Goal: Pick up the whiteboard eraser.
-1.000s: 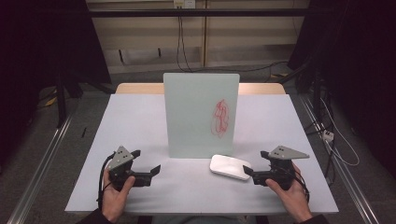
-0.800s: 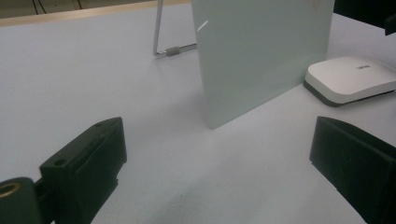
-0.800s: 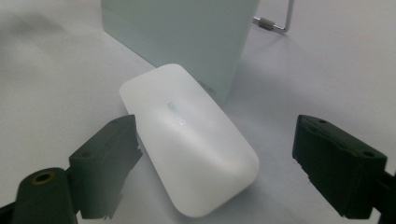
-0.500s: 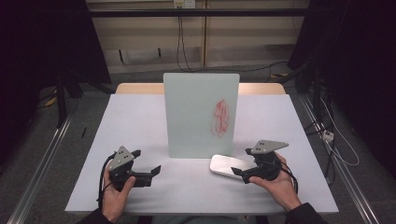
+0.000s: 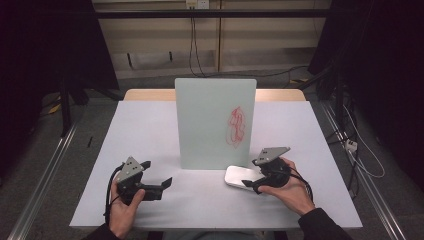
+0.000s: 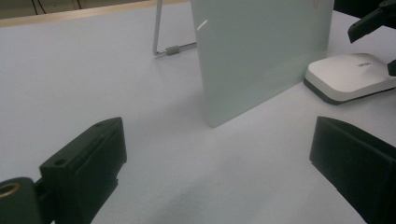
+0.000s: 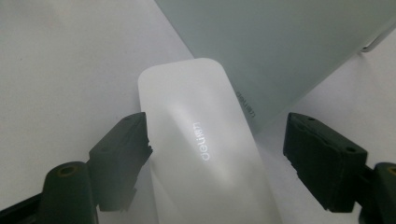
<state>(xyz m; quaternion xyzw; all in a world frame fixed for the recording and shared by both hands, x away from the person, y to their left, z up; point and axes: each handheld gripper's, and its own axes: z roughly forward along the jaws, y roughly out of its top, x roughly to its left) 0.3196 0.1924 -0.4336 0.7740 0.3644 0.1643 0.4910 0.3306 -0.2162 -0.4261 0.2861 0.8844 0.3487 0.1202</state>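
Left gripper point(image 5: 162, 184): near edge of table point(image 5: 150, 125), fingers spread, nothing between them.
Right gripper point(image 5: 248, 186): fingers have just been closing around the eraser point(image 5: 242, 176); left finger point(image 7: 123, 144) touches its side, right finger point(image 7: 322, 154) stands apart.
Step in hand: grasping the eraser.
Next move: probably close fully, then lift.
Eraser: white, rounded, flat, dark underside, lying just in front of the board.
Board point(image 5: 210, 120): upright, pale, red scribble point(image 5: 236, 125) at its right.
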